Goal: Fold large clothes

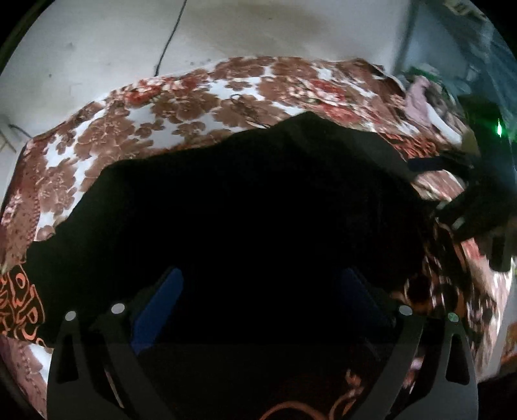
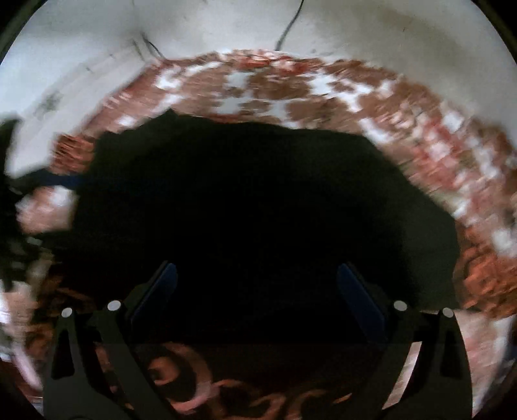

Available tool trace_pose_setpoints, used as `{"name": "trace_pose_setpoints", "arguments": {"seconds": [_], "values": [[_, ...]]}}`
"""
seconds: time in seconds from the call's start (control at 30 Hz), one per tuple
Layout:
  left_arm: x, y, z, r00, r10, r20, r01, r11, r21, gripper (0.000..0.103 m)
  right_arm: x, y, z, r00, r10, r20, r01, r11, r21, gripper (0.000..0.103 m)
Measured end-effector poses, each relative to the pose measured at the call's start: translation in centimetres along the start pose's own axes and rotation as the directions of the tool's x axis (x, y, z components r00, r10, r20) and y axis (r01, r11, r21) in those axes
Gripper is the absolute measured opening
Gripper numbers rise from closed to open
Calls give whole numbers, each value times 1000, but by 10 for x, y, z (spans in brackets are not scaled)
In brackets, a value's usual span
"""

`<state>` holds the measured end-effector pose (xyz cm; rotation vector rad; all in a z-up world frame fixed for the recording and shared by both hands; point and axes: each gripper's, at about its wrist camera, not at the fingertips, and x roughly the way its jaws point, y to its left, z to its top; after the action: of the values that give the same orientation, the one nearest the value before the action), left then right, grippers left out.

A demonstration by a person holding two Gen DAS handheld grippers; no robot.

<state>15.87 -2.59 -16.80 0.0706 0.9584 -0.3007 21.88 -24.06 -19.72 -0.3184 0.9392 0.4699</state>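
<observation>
A large black garment (image 1: 242,200) lies spread on a bed with a brown and red floral sheet (image 1: 129,122). My left gripper (image 1: 261,290) is open just above the garment's near part, blue pads (image 1: 158,310) wide apart, nothing between them. In the right wrist view the same black garment (image 2: 252,200) fills the middle, and my right gripper (image 2: 257,287) is open over it, empty. The right wrist view is motion-blurred. The right gripper's body (image 1: 478,206) shows at the right edge of the left wrist view, the left gripper (image 2: 13,194) at the left edge of the right wrist view.
A white wall (image 1: 258,29) with a hanging black cable (image 1: 168,38) stands behind the bed. A pile of other clothes (image 1: 426,97) lies at the bed's far right. A dark orange-patterned cloth (image 1: 19,303) lies at the near left.
</observation>
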Motion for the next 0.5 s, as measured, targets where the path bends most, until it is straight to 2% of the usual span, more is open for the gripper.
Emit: {"name": "trace_pose_setpoints", "arguments": {"seconds": [0.07, 0.2, 0.27, 0.33, 0.37, 0.5], "values": [[18, -6, 9, 1000, 12, -23, -12, 1000, -4, 98, 18, 7, 6, 997, -69, -24, 68, 997, -39, 98], [51, -19, 8, 999, 0, -40, 1, 1000, 3, 98, 50, 14, 5, 998, -28, -64, 28, 1000, -14, 98], [66, -22, 1, 998, 14, -62, -11, 999, 42, 98, 62, 16, -2, 995, -45, -87, 43, 999, -28, 98], [82, -26, -10, 994, 73, -82, -61, 988, 140, 98, 68, 18, -11, 994, -51, -95, 49, 998, -29, 98], [88, -26, -14, 993, 79, -93, -62, 983, 173, 98, 73, 17, -16, 994, -45, -102, 43, 999, -22, 98], [96, -23, -34, 993, 45, -106, -19, 971, 240, 98, 92, 21, -33, 988, -75, -134, 73, 997, -23, 98]]}}
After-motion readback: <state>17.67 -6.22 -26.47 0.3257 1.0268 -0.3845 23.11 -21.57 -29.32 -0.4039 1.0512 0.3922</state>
